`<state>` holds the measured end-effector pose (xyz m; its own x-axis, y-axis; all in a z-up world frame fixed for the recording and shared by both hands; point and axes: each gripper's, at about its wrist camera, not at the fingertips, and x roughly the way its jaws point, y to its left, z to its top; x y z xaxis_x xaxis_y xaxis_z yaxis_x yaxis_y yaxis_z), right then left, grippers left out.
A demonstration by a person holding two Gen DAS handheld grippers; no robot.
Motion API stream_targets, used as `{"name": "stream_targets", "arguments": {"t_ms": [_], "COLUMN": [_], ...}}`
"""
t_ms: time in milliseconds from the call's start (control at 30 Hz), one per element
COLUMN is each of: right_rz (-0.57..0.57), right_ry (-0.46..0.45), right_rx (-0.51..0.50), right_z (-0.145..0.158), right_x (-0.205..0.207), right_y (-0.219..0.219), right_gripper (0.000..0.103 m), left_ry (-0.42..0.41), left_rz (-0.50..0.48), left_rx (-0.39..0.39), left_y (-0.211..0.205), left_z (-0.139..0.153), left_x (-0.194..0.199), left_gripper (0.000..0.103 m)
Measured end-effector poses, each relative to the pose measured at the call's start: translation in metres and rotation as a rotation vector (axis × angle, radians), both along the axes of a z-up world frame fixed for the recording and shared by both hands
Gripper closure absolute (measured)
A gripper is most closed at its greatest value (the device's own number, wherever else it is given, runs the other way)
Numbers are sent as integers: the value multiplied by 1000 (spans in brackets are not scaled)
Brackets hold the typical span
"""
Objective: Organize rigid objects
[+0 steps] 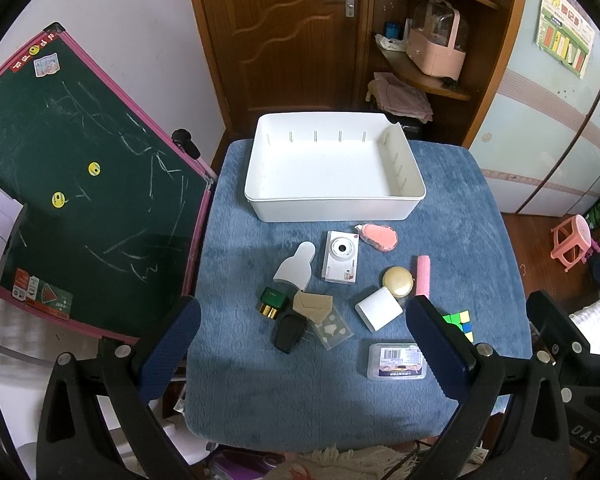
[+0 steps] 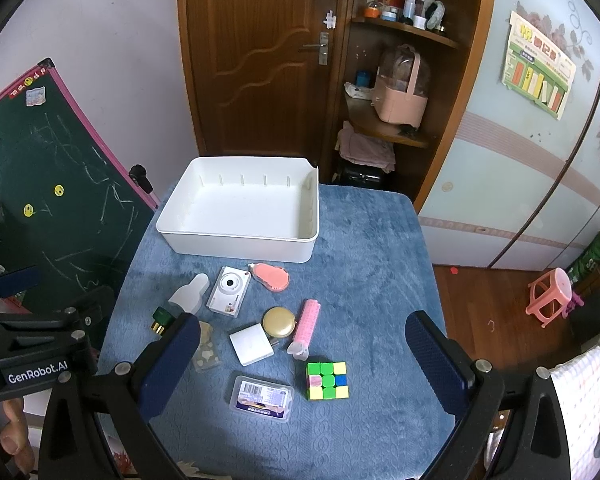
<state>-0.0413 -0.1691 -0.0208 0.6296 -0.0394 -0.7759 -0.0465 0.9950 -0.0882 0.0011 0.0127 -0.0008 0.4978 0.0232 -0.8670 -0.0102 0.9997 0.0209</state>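
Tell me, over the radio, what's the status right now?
Left gripper open, right gripper open, both empty above the table. White bin holds nothing; camera, cube and the rest lie in front. Nothing blocking.

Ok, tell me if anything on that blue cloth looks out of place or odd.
Nothing damaged or spilled. The white plastic bin holds nothing, while every small item lies loose in front; the tan envelope-shaped pouch overlaps a clear case and black clip.

Dim, cool indoor light; soft shadows; sharp centre; strong fisheye bending, dark corners.
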Motion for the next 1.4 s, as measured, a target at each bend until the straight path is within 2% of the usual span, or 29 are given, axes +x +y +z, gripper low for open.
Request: {"name": "stream_targets", "arguments": {"t_ms": [1400], "right_rz": [0], "right_ry": [5], "right_rx": [4], "right_z": [-1], "right_x": [3], "right_y": [2], "right_gripper": [0], "left_ry": [16], "left_rz": [10], "left_rx": [-3], "left_y": [3], "left_z": [-1], "left_x": [5], "left_gripper": [1]}}
